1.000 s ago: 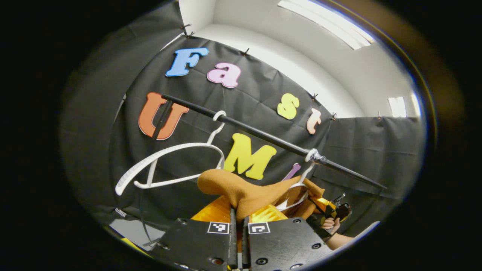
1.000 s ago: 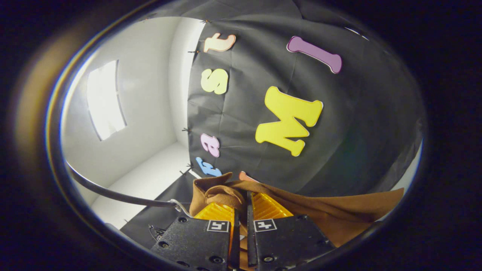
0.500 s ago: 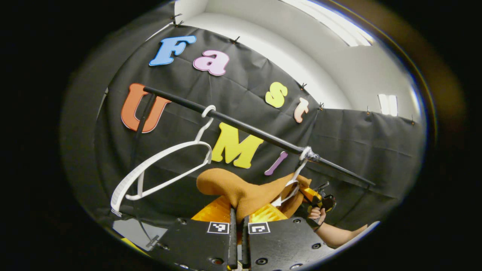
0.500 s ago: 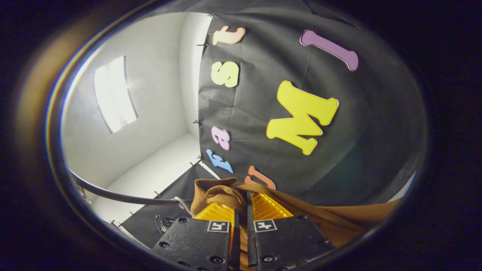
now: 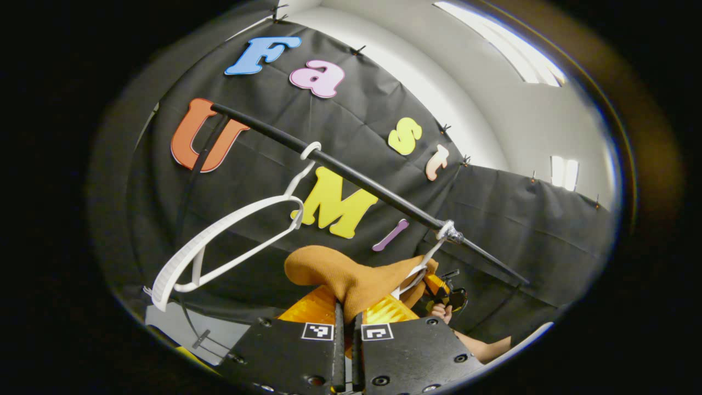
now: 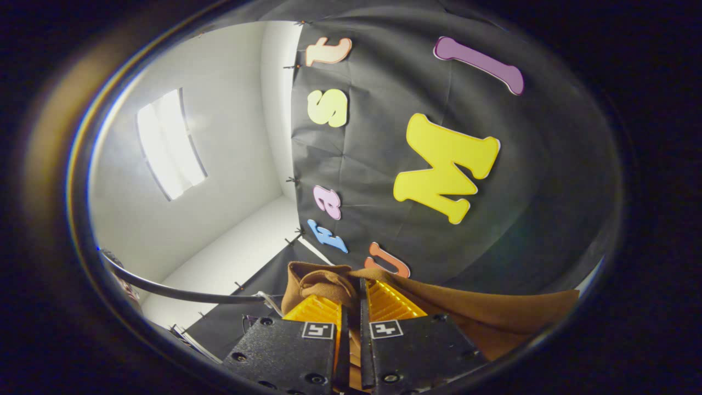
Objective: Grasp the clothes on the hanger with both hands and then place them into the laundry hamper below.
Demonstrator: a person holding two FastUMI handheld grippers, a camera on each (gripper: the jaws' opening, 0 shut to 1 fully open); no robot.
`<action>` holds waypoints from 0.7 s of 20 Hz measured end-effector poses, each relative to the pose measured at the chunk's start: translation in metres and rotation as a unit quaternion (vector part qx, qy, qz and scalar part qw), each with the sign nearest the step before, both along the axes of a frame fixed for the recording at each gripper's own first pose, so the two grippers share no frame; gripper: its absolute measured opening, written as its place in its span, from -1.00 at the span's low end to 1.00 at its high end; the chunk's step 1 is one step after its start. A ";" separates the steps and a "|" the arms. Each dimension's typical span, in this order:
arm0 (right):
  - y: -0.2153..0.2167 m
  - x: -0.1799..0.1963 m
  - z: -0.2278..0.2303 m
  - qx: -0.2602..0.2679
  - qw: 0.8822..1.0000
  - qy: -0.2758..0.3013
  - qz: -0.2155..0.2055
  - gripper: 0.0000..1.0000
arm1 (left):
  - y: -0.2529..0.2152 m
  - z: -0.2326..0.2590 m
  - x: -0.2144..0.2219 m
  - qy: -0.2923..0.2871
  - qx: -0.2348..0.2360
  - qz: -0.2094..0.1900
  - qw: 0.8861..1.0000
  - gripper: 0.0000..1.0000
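A brown garment [image 5: 351,274] bunches up between the fingers of my left gripper [image 5: 346,312], which is shut on it. The cloth stretches right toward a white hanger [image 5: 425,269] hooked on the black rail [image 5: 351,170]. Past it, a hand [image 5: 441,312] holds the right gripper [image 5: 445,291] at the garment's far end. In the right gripper view, my right gripper [image 6: 351,304] is shut on a fold of the same brown garment [image 6: 482,318], which drapes off to the right.
An empty white hanger [image 5: 219,241] swings tilted from the rail at the left. The rail's upright post [image 5: 194,175] stands at the far left. In the right gripper view the rail [image 6: 181,291] curves along the lower left, with a ceiling light [image 6: 170,145] above.
Both grippers stay shut on the garment. In the left gripper view the rail and the hangers have tilted and shifted, and the hand with the right gripper has drawn lower and closer to the hanger.
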State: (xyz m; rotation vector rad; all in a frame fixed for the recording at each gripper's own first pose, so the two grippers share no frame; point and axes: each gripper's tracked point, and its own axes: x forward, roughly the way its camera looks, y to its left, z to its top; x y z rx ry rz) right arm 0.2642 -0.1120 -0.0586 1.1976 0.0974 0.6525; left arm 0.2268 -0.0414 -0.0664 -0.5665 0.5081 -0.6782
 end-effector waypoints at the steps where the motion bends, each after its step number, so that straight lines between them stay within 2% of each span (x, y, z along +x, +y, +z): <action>1: 0.002 0.002 -0.004 -0.005 1.000 0.006 0.006 -0.79 | 0.003 -0.005 0.002 -0.009 0.032 -0.003 0.999 -0.90; 2: 0.002 0.004 -0.008 -0.013 1.000 0.012 0.010 -0.79 | 0.004 -0.009 0.004 -0.011 0.062 -0.015 0.998 -0.91; 4: -0.003 0.011 -0.015 -0.033 0.999 0.018 0.006 -0.80 | -0.001 -0.011 0.002 -0.017 0.085 -0.041 0.995 -0.90; 6: -0.014 0.021 -0.032 -0.041 0.998 0.045 -0.013 -0.80 | 0.002 -0.015 0.009 -0.007 0.085 -0.046 0.995 -0.91; 9: -0.001 0.020 -0.064 -0.045 0.993 0.107 0.006 -0.79 | -0.005 -0.033 0.005 0.012 0.075 -0.053 0.996 -0.91; 10: -0.002 0.017 -0.067 -0.039 0.993 0.109 0.006 -0.77 | -0.005 -0.035 0.001 0.013 0.073 -0.051 0.996 -0.90; 11: -0.006 0.014 -0.059 -0.027 0.994 0.105 0.007 -0.81 | -0.001 -0.035 -0.001 0.010 0.068 -0.046 0.997 -0.80; 12: -0.008 0.011 -0.053 -0.023 0.995 0.098 0.005 -0.81 | 0.000 -0.038 -0.001 0.014 0.058 -0.044 0.997 -0.91; 13: -0.004 0.006 -0.052 -0.032 0.995 0.095 0.009 -0.82 | 0.000 -0.041 -0.001 0.018 0.050 -0.042 0.998 -0.81; 14: -0.001 0.001 -0.054 -0.046 0.994 0.098 0.010 -0.82 | 0.004 -0.045 0.000 0.024 0.041 -0.037 0.998 -0.81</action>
